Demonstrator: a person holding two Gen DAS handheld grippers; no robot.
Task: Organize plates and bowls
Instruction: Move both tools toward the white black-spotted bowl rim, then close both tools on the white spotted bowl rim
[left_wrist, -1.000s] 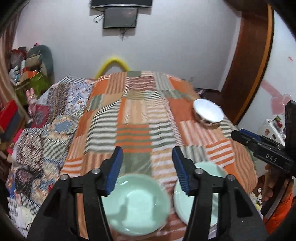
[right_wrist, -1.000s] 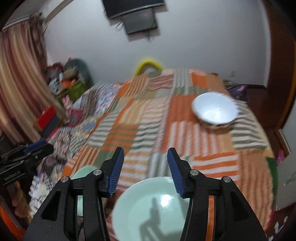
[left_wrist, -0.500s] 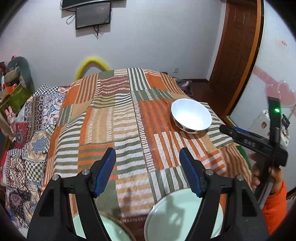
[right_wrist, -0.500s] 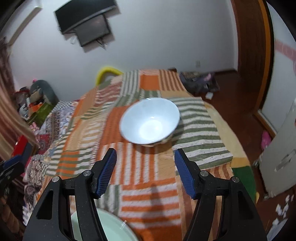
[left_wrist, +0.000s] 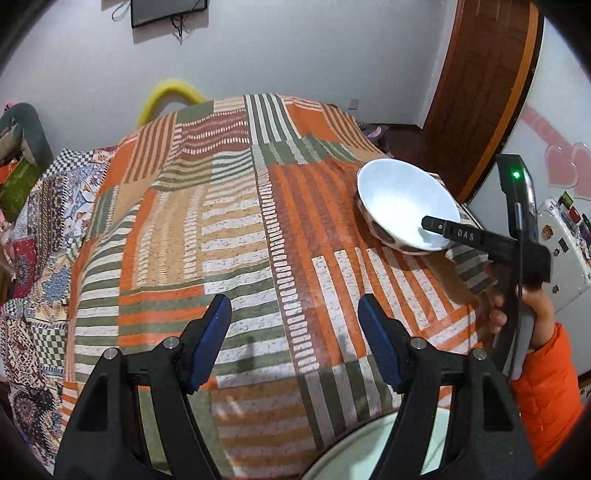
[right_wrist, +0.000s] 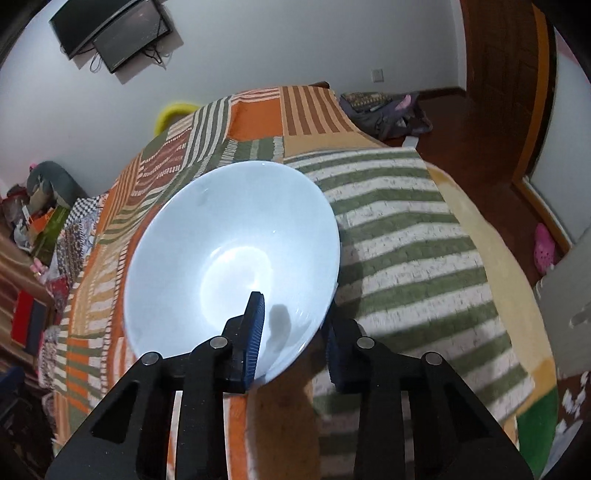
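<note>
White bowl (right_wrist: 236, 243) now between closing right gripper (right_wrist: 291, 332) jaws.

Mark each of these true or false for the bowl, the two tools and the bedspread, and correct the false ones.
1. The right tool straddles the white bowl's near rim, jaws closing. True.
2. The left tool grips the white bowl. False: nothing is between its open jaws; only the striped bedspread lies beyond them.
3. The white bowl holds food. False: it is empty.
4. A pale green dish shows at the bottom edge of the left wrist view. True.
</note>
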